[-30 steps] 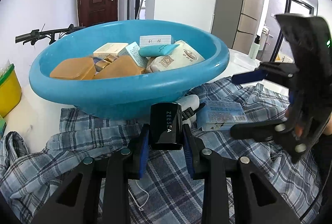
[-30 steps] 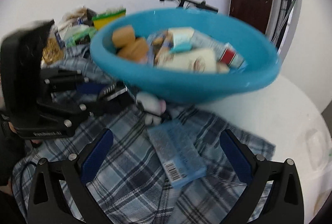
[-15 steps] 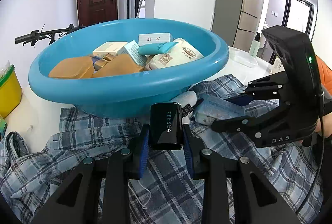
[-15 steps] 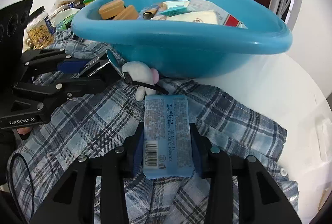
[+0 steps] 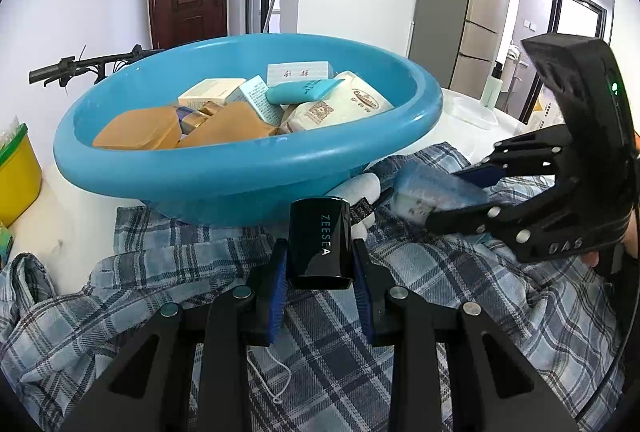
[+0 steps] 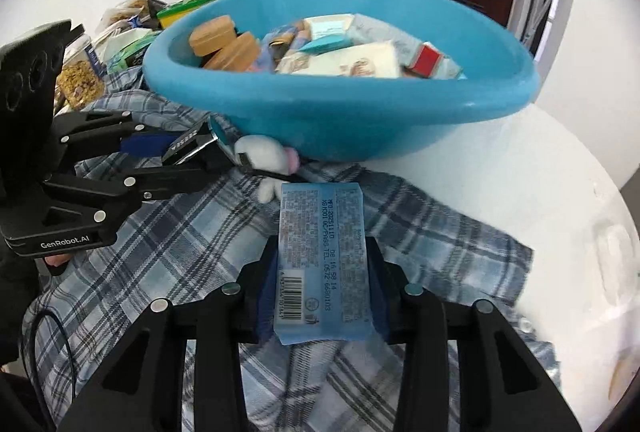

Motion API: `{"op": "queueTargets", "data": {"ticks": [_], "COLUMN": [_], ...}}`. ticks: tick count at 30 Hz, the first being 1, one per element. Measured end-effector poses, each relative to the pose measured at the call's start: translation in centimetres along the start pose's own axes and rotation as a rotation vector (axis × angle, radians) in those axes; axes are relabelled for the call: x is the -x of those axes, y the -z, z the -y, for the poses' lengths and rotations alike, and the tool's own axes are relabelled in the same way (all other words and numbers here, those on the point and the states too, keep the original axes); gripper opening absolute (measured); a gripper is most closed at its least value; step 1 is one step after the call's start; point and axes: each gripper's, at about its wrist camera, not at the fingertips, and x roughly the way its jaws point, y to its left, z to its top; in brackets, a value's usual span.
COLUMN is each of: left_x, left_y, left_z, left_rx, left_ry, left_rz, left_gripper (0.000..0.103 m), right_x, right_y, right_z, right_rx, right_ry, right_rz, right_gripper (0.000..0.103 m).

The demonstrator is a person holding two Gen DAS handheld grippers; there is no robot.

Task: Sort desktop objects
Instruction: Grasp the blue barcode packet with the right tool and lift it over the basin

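Note:
My left gripper is shut on a small black ZEESEA case, held above the plaid cloth just in front of the blue basin. My right gripper is shut on a light-blue wipes packet, lifted slightly off the cloth with its barcode end toward the camera. The same packet shows at the right of the left wrist view between the right gripper's fingers. The basin holds several boxes, tan cases and a white pouch.
A white plush toy lies against the basin's base. The plaid shirt covers a white round table. A yellow bin stands at the left. Snack packets sit beyond the left gripper. A clear tray and bottle stand at the far right.
The right gripper came down over the wipes packet, shut on it and has raised it a little off the cloth. The left gripper stayed still with the black case.

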Motion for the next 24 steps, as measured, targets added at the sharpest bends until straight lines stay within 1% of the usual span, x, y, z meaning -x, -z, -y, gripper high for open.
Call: {"op": "queueTargets", "data": {"ticks": [7, 10, 12, 17, 21, 24], "left_x": [0.0, 0.1, 0.0, 0.0, 0.0, 0.0], "left_y": [0.0, 0.0, 0.0, -0.1, -0.1, 0.0], "left_z": [0.0, 0.0, 0.2, 0.2, 0.3, 0.3], "left_rx": [0.000, -0.004, -0.007, -0.003, -0.004, -0.002], "left_ry": [-0.002, 0.000, -0.002, 0.000, 0.005, 0.003], "left_rz": [-0.001, 0.001, 0.002, 0.003, 0.008, 0.007], "left_gripper": [0.032, 0.032, 0.032, 0.032, 0.032, 0.032], "right_x": [2.7, 4.3, 5.2, 7.8, 9.6, 9.8], "right_y": [1.2, 1.4, 1.0, -0.9, -3.4, -5.6], "right_z": [1.7, 1.7, 1.3, -0.1, -1.7, -2.7], "right_rx": [-0.045, -0.040, -0.025, 0.022, 0.062, 0.077], "right_ry": [0.030, 0.041, 0.050, 0.060, 0.061, 0.073], "right_rz": [0.034, 0.048, 0.054, 0.086, 0.142, 0.170], "right_gripper": [0.038, 0.038, 0.038, 0.038, 0.038, 0.038]}}
